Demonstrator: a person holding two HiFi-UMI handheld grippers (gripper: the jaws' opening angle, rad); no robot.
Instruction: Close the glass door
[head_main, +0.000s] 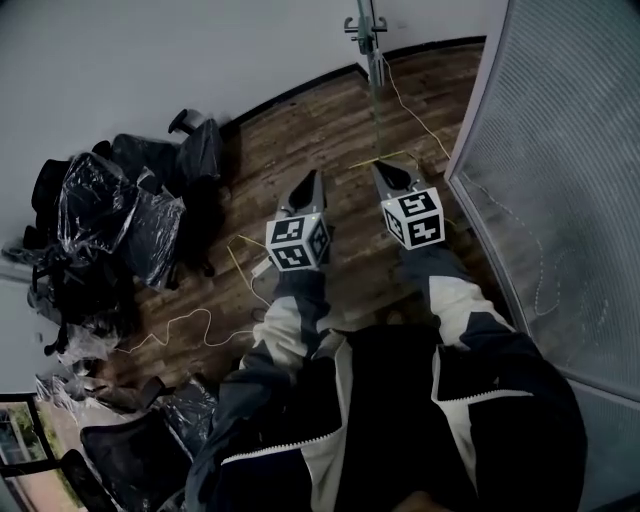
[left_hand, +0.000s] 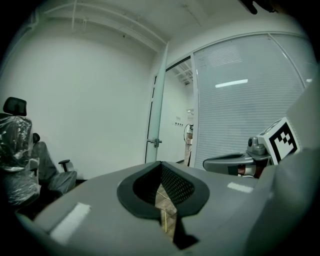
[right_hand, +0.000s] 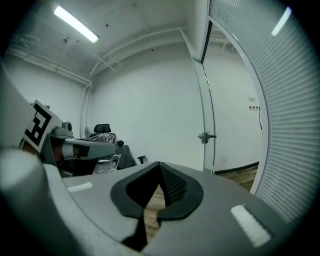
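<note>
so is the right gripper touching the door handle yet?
Apart. The right gripper view shows bare floor between the right gripper and the door handle ahead.

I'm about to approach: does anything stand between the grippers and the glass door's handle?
Nothing visible does. The left gripper and right gripper face the handle across wood floor; only a thin cable trails there, and the wrapped chairs stand off left.

In the head view, the left tool (head_main: 311, 180) and the right tool (head_main: 382, 170) sit side by side above the floor (head_main: 300, 130), both pointing toward 12 o'clock, where the glass door (head_main: 372, 70) stands. The partition wall (head_main: 560, 180) runs along 3 o'clock. Chairs (head_main: 120, 215) crowd 9 o'clock, and a cable (head_main: 190, 325) lies on the floor toward 7 o'clock.
</note>
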